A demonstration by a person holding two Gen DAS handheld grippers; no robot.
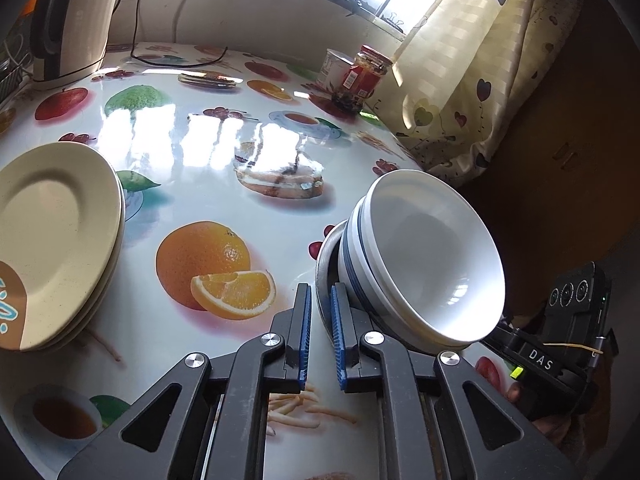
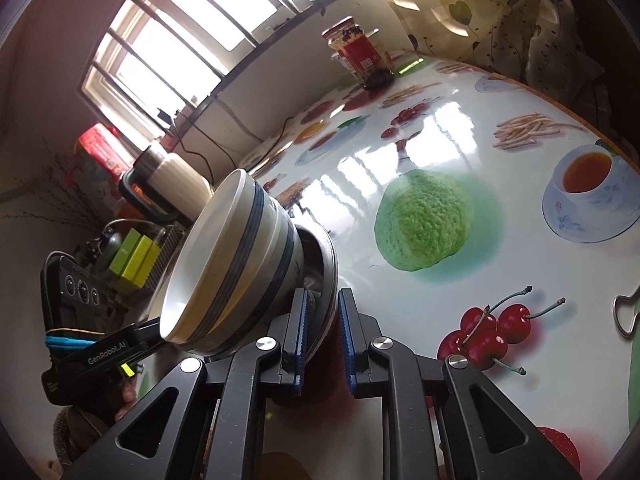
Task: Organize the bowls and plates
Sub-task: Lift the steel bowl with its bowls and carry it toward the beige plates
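Note:
A stack of white bowls with blue bands (image 1: 432, 256) sits in a metal dish (image 1: 326, 256) on the fruit-print table. In the left wrist view my left gripper (image 1: 320, 308) is shut on the near rim of the metal dish, blue pads either side of it. In the right wrist view the same bowls (image 2: 236, 256) and metal dish (image 2: 326, 264) show; my right gripper (image 2: 324, 320) holds the dish rim from the opposite side. A stack of cream plates (image 1: 56, 240) lies at the left of the table.
An electric kettle (image 1: 76, 20) stands at the far left corner with cords behind it. A red-labelled jar (image 1: 366, 74) and a white tub (image 1: 334, 66) stand at the far edge by a curtain (image 1: 480, 60). A metal wire piece (image 2: 626, 316) lies at the right.

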